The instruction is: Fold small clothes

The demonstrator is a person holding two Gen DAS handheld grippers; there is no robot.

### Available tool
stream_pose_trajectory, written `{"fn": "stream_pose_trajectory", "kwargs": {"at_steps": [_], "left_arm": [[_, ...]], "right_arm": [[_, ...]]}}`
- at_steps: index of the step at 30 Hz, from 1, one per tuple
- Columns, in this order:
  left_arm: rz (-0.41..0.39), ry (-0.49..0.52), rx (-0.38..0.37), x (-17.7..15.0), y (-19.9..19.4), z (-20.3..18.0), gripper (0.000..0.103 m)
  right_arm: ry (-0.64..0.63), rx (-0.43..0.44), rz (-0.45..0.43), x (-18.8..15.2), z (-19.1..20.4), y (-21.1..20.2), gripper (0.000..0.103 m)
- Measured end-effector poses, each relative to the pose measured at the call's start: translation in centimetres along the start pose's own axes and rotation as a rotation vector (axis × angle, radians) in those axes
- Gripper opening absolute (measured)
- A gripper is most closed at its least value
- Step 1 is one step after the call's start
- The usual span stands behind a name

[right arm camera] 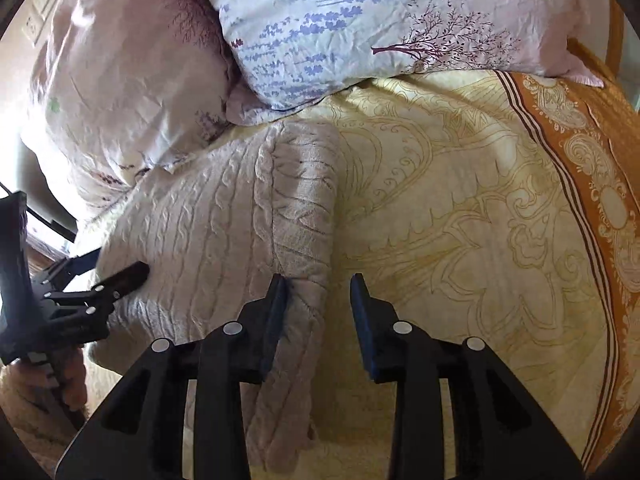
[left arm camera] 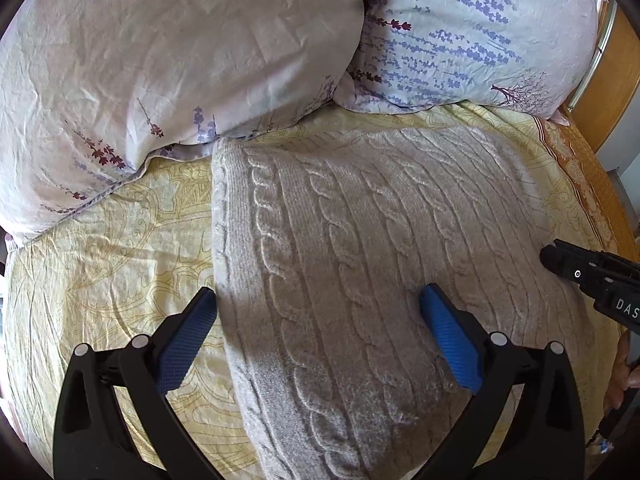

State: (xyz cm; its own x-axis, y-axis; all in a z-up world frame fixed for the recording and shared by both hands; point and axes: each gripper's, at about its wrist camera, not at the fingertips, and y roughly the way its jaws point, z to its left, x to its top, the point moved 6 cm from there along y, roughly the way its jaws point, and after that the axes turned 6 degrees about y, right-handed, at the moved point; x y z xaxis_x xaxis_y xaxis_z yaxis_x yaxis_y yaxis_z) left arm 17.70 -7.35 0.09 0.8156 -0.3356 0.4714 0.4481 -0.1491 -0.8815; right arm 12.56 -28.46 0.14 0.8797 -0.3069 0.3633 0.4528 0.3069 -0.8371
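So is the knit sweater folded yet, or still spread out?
Folded. The knit sweater lies as a compact rectangle on the bedsheet, its right side doubled over in a thick layered edge; no sleeves stick out.

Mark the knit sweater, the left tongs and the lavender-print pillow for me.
knit sweater (left arm camera: 360, 240): left wrist view, middle of the cable-knit panel.
left tongs (left arm camera: 316, 312): left wrist view, midway between the blue tips.
lavender-print pillow (left arm camera: 472, 40): left wrist view, its printed face.

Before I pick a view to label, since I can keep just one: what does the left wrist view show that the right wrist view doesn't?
Only the left wrist view shows the sweater's left edge on the sheet. Only the right wrist view shows its right edge, the folded-in sleeve, the sheet's orange border and a wall socket. Both show the cable-knit sweater, two floral pillows and both open grippers.
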Motion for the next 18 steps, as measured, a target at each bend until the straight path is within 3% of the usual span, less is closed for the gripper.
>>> {"fn": "stream_pose_trajectory", "kwargs": {"at_steps": [3, 7, 12, 18], "left_arm": [[-0.02, -0.028, -0.015, -0.4, -1.0, 0.6, 0.101], [-0.043, -0.027, 0.024, -1.7, -2.2, 1.2, 0.101], [-0.046, -0.046, 0.022, -3.1, -2.8, 1.6, 0.101], [-0.016, -0.05, 0.01, -4.1, -2.1, 1.7, 0.101]], "right_arm": [[-0.053, -0.009, -0.08, 0.3, 0.8, -1.8, 0.034], [-0.113, 0.062, -0.184, -0.5, 2.3, -4.8, 0.034], [-0.197, 0.105, -0.158, -2.6, 4.2, -5.2, 0.034], [-0.258, 0.032, -0.078, -4.8, 4.5, -2.9, 0.034]]}}
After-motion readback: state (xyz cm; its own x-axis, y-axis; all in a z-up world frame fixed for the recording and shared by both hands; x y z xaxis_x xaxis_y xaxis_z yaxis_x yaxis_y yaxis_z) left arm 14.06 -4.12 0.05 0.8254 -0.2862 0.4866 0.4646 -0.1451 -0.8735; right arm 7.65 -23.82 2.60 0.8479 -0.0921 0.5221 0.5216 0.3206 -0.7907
